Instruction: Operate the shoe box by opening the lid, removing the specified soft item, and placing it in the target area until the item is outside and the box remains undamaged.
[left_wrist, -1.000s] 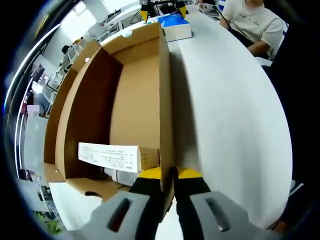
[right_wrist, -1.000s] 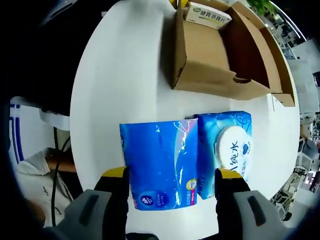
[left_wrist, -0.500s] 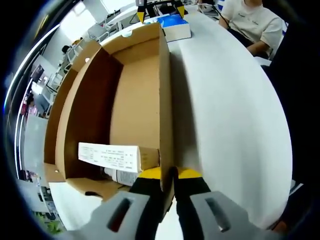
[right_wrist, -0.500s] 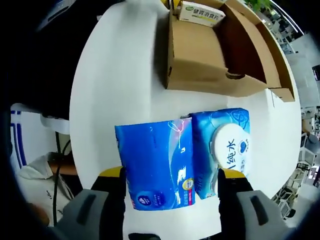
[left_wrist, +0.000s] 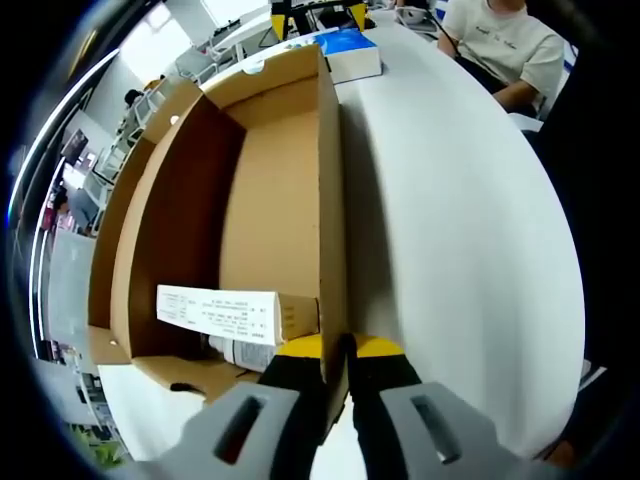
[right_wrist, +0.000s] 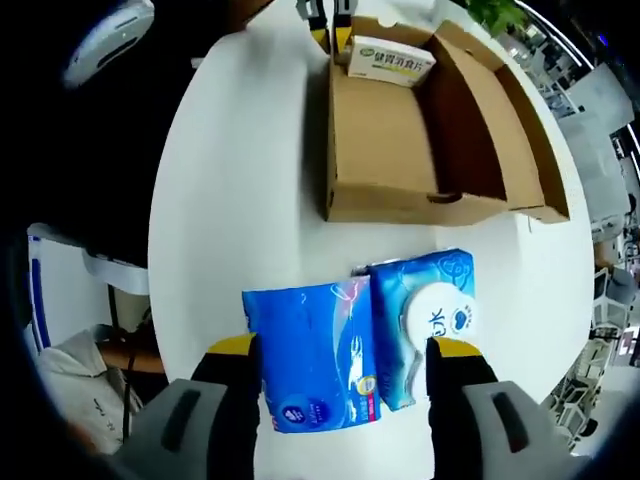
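Firstly, the left gripper (left_wrist: 336, 352) is clenched on the side wall of the open shoe box (left_wrist: 270, 200): its two yellow-tipped jaws pinch the thin cardboard edge between them, one inside and one outside. In the left gripper view a white carton with printed text (left_wrist: 225, 312) lies across the near end of the box, and under it the end of a small bottle (left_wrist: 238, 352) shows. The rest of the box floor is bare. To the right of the box the white table (left_wrist: 470, 250) is free up to its round edge, where a seated person (left_wrist: 500, 45) is near.

In the right gripper view the right gripper (right_wrist: 340, 365) is wide open and holds nothing. Its jaws stand on both sides of two soft packs that lie on the table outside the box, side by side and touching: a blue tissue pack (right_wrist: 310, 355) on the left and a wet wipes pack with a round white lid (right_wrist: 425, 320) on the right. Whether the jaws touch the packs, I cannot tell. Beyond them the shoe box stands apart, and the left gripper's jaws grip its far end.
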